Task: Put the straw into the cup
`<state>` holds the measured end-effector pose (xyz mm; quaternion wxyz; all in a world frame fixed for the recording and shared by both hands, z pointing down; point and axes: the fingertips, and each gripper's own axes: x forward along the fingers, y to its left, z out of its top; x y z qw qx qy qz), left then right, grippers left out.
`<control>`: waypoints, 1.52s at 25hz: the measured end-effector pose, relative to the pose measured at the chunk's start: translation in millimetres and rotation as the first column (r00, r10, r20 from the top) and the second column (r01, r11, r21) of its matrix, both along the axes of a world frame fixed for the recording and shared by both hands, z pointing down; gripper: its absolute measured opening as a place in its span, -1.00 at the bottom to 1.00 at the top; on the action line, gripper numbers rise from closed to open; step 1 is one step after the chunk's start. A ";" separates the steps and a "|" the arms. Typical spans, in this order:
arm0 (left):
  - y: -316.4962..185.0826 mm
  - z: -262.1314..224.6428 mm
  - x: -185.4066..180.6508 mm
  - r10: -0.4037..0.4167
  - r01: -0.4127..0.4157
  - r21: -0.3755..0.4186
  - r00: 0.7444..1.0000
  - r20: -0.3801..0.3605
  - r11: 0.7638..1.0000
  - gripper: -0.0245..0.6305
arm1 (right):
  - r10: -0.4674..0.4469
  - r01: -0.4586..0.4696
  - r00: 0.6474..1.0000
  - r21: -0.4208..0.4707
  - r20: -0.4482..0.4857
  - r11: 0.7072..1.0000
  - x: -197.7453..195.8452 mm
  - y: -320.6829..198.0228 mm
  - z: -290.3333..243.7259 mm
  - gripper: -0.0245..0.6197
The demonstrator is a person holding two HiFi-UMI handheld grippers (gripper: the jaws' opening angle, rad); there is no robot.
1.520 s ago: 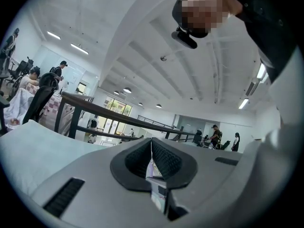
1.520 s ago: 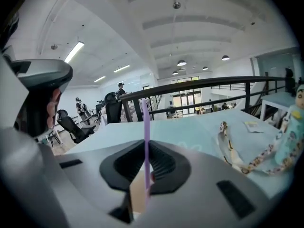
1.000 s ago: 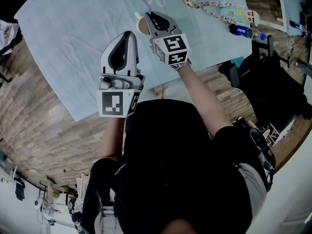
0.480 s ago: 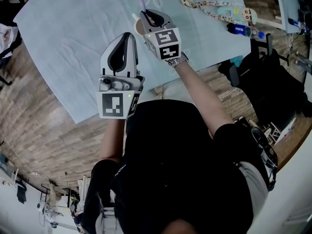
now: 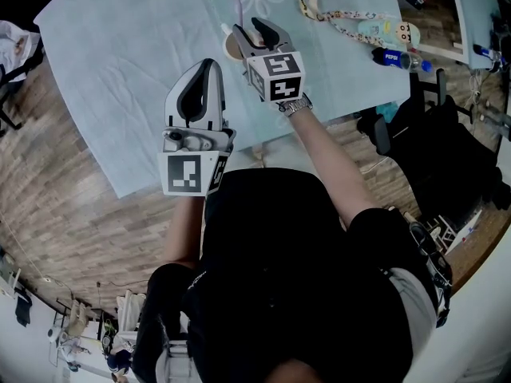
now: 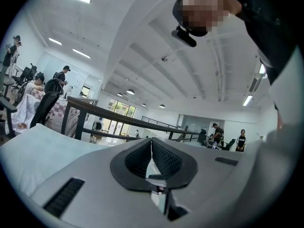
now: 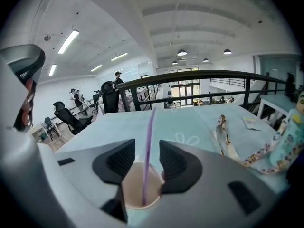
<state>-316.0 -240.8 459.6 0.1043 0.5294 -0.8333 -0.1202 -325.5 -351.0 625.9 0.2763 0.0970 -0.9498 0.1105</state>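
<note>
A paper cup stands on the light blue tablecloth, right under my right gripper. A thin purple straw stands in the cup with its lower end at the bottom, leaning against the rim. The right gripper's jaws have just been opening; the straw rises through the gap and neither pad touches it. In the head view the cup and straw show at the right gripper. My left gripper hangs nearer the table's front edge, shut and empty, its pads pressed together.
A patterned lanyard lies to the right of the cup, with a small toy figure and a Pepsi bottle beyond it. A black chair stands off the table's right side. People sit at desks far behind.
The right gripper's jaws have spread apart and let go of the straw, which now stands in the cup by itself. The left gripper has stayed where it was.
</note>
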 end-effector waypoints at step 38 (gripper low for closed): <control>-37.8 -110.5 279.1 -0.115 0.106 0.051 0.969 0.218 0.993 -0.88 | -0.310 0.331 0.779 0.061 0.545 0.942 309.9 11.7 -289.0 -0.90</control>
